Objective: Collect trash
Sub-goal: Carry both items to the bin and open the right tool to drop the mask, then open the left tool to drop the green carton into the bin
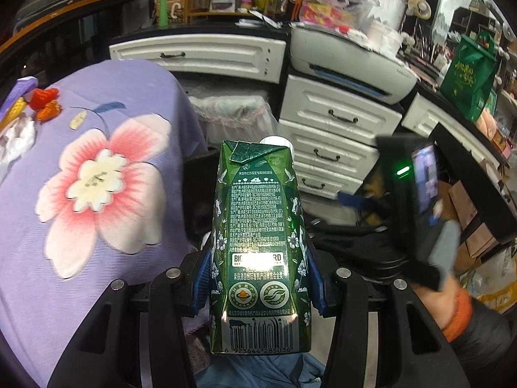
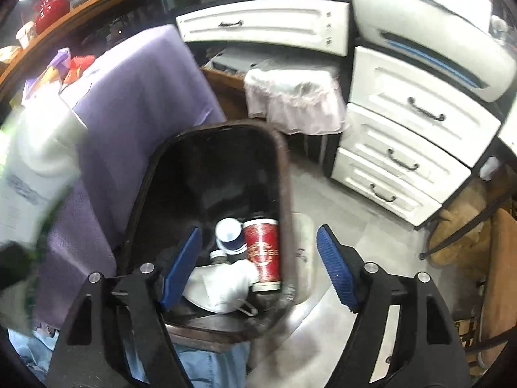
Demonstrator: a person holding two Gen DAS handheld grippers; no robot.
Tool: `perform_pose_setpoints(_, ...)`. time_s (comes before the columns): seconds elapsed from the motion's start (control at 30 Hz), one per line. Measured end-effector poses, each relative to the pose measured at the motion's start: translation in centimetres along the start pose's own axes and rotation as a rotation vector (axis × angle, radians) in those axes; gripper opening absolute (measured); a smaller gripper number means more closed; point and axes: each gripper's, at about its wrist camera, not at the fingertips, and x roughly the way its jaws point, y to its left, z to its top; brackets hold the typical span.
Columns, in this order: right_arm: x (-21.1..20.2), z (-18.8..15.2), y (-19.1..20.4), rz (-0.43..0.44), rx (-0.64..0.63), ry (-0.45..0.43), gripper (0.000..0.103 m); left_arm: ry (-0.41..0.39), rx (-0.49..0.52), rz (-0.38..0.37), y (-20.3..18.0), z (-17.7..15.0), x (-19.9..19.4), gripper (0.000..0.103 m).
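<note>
My left gripper [image 1: 257,283] is shut on a green milk carton [image 1: 258,242], held upright beside the purple flowered table [image 1: 80,168]. My right gripper [image 2: 258,268] is open and empty above a dark brown trash bin [image 2: 284,161]. In the bin lie a red paper cup [image 2: 262,252], a white and blue cup [image 2: 230,234] and a white face mask [image 2: 223,286]. The right gripper's body [image 1: 416,203] shows blurred at the right of the left wrist view. The carton [image 2: 29,168] shows blurred at the left of the right wrist view.
Red and orange items [image 1: 43,103] and crumpled white paper [image 1: 17,139] lie on the table's far left. White drawers [image 1: 336,142] and a printer [image 1: 352,61] stand behind. A second bin with a pale liner [image 2: 294,103] stands by the drawers.
</note>
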Motion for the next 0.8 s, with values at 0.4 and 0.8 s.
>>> perform_pose_setpoints(0.4, -4.4, -0.5, -5.2, -0.050, 0.112, -0.060, 0.076, 0.110, 0.083, 0.034, -1.7, -0.3, 6.3, 0.049)
perform_pose_setpoints(0.8, -4.6, -0.9, -6.3, -0.038, 0.174, -0.054, 0.078, 0.170, 0.109, 0.089, -2.2, -0.8, 10.1, 0.049)
